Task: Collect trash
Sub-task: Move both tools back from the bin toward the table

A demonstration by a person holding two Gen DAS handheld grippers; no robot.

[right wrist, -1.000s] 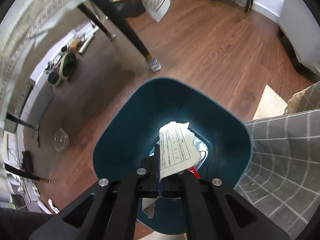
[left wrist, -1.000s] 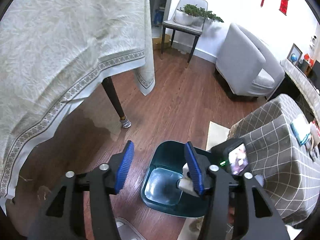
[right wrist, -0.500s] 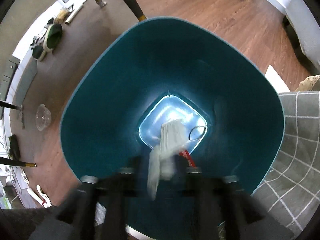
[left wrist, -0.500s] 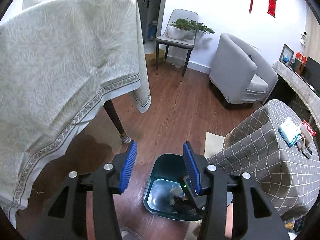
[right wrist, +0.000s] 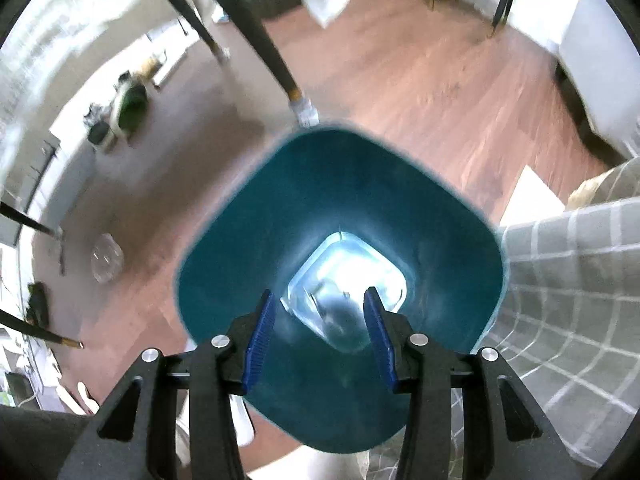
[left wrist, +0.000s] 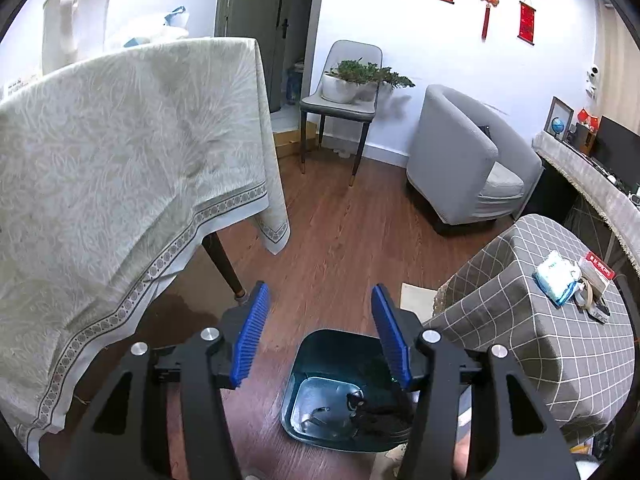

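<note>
A teal trash bin (right wrist: 248,248) stands on the wood floor, and I look straight down into it in the right wrist view. My right gripper (right wrist: 319,338) hangs open over its mouth with nothing between the blue pads. The shiny bottom (right wrist: 352,272) shows only a blurred grey shape. In the left wrist view the bin (left wrist: 320,348) sits low and ahead, with a dark part of the other gripper (left wrist: 376,412) at its right side. My left gripper (left wrist: 320,338) is above the bin, its jaws opening, and holds nothing.
A table with a pale patterned cloth (left wrist: 120,160) and a dark leg (left wrist: 224,264) stands left of the bin. A checked-cloth stool (left wrist: 540,340) with a tissue pack (left wrist: 556,276) is close on the right. A grey armchair (left wrist: 460,160) sits beyond. A clear cup (right wrist: 106,258) lies on the floor.
My right gripper opened and the crumpled printed paper left it, dropping into the bin; the gripper then pulled up. My left gripper rose and its jaws spread wider.
</note>
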